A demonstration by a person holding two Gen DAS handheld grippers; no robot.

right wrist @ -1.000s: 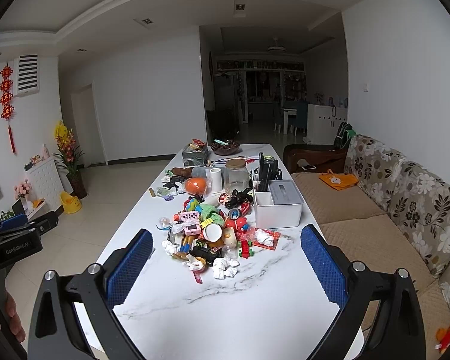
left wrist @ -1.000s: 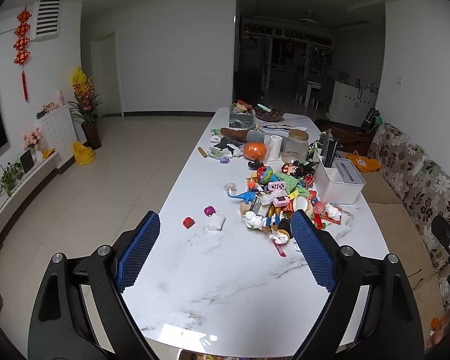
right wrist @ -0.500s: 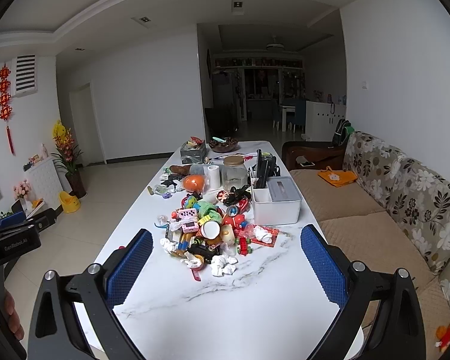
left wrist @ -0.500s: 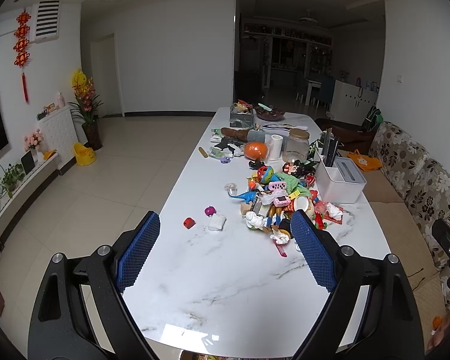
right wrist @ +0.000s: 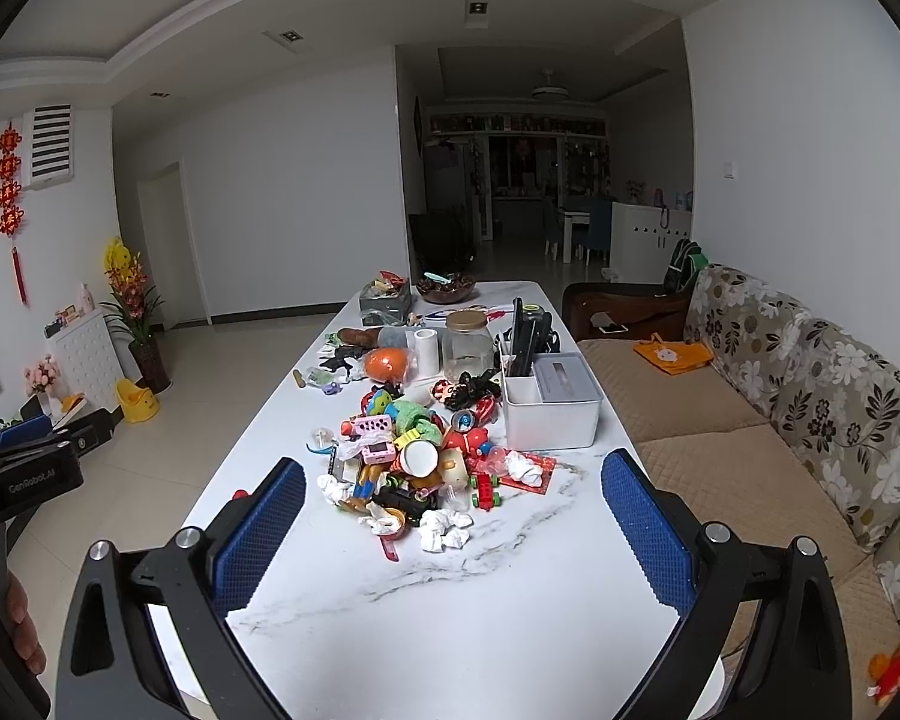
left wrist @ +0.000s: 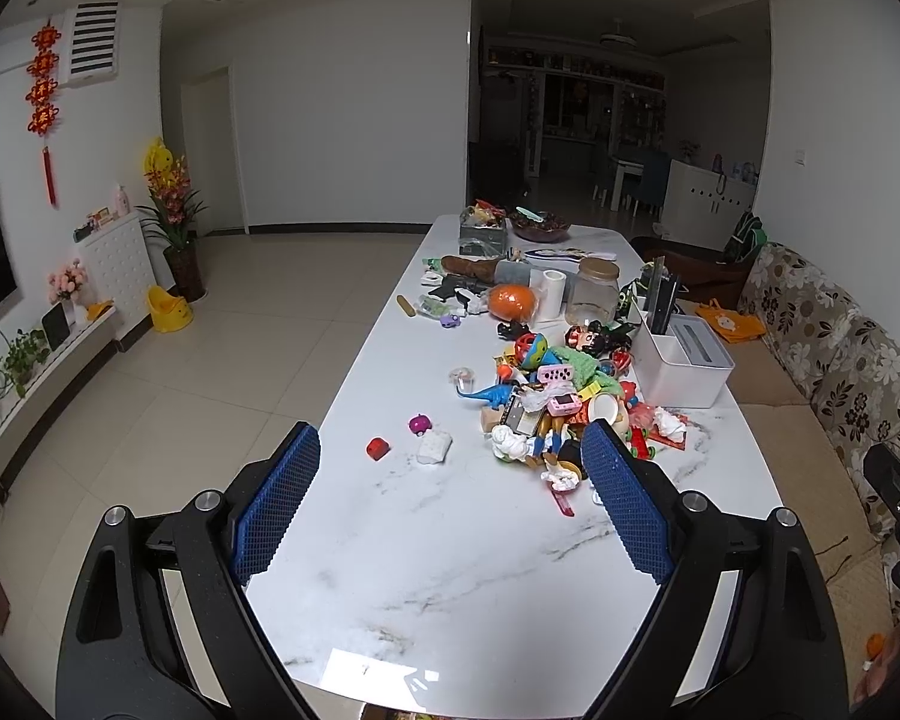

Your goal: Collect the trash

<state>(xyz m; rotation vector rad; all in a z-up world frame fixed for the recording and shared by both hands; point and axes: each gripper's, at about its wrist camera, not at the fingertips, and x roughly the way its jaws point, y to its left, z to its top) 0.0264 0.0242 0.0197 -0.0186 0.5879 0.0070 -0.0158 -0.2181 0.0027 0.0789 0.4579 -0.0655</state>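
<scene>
Both claws hang above the near end of the marble table, jaws spread wide and empty. Left claw and right claw both face down the table's length, which reads as a survey stance: nothing chosen yet. The trash sits mixed into the toy pile mid-table. Crumpled white tissues lie at the pile's near edge, the easiest pick for the right claw since they are clear of the toys on the near side. A lone tissue wad rests left of the pile, just beside a purple toy and near a red piece; it falls between the left claw's jaws in view, probably its target. Another wad lies on red paper near the white organiser box. No bin visible in either view.
</scene>
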